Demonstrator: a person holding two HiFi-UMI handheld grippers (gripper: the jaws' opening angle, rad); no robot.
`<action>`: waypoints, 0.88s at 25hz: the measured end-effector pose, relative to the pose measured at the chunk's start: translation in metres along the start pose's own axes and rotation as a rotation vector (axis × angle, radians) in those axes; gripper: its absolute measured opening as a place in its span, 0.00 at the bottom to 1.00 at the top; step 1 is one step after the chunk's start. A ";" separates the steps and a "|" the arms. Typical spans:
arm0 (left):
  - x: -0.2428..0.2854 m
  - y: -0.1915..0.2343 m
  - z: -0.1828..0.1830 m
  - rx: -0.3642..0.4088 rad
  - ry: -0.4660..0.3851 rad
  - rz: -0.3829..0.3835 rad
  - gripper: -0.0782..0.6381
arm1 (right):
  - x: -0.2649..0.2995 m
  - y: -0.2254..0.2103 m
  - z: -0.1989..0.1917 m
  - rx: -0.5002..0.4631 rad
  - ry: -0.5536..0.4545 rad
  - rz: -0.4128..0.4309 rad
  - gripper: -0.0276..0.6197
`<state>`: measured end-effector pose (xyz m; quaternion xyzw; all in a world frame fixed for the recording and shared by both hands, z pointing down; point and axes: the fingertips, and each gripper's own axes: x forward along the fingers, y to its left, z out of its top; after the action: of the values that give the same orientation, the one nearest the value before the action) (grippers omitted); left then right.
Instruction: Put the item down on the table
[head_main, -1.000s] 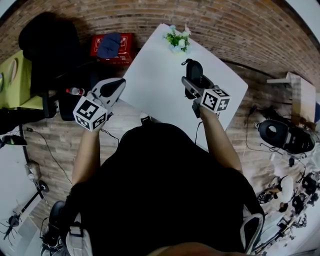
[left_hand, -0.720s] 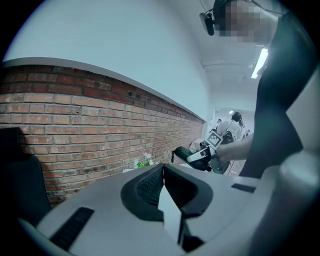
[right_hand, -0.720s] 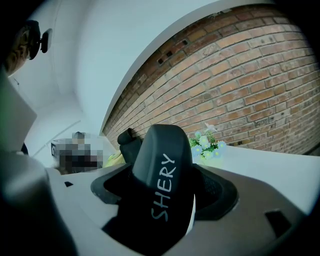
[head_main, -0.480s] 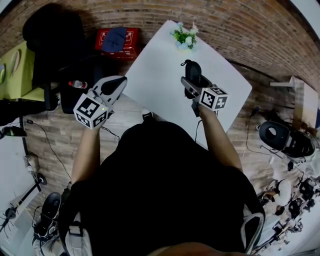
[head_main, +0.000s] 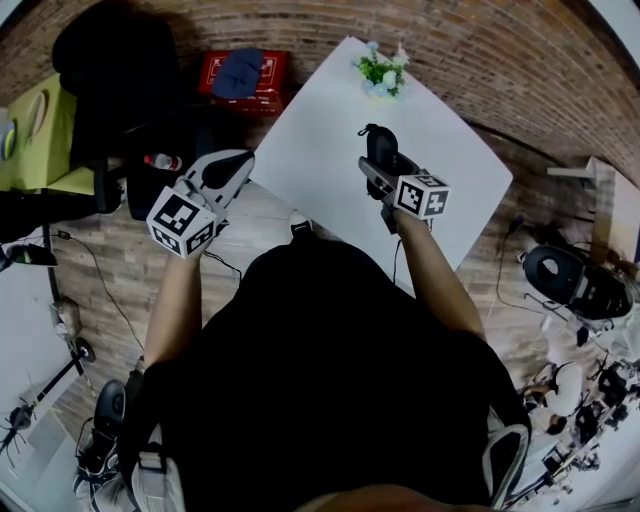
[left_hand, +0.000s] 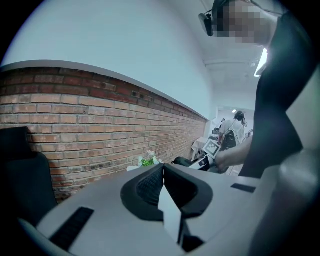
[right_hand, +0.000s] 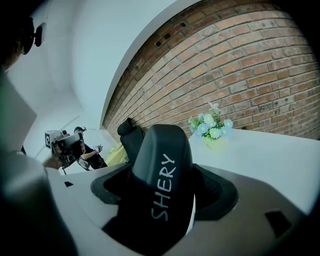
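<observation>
My right claw (head_main: 377, 163) is clamped tight on the black item (right_hand: 161, 172) marked SHERY, held over the middle of the white desk (head_main: 318, 135). My left claw (head_main: 226, 172) is closed, empty, left of the desk.

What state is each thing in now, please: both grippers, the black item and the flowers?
Left gripper: shut, empty, beside the table.
Right gripper: shut on the black item, over the table.
Black item: clamped, upright between the jaws.
Flowers: upright at the table's far corner.
</observation>
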<state>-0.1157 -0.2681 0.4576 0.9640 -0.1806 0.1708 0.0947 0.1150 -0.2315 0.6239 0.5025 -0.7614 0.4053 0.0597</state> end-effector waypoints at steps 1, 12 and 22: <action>-0.001 0.001 -0.001 -0.001 0.001 0.001 0.12 | 0.003 0.000 -0.002 -0.003 0.005 -0.003 0.64; -0.015 0.006 -0.005 -0.006 0.007 0.022 0.12 | 0.031 -0.016 -0.030 0.016 0.064 -0.032 0.64; -0.030 0.008 -0.015 -0.018 0.015 0.058 0.12 | 0.051 -0.027 -0.053 -0.011 0.125 -0.050 0.64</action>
<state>-0.1499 -0.2625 0.4613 0.9561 -0.2094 0.1792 0.0996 0.0955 -0.2370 0.7000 0.4945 -0.7457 0.4300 0.1200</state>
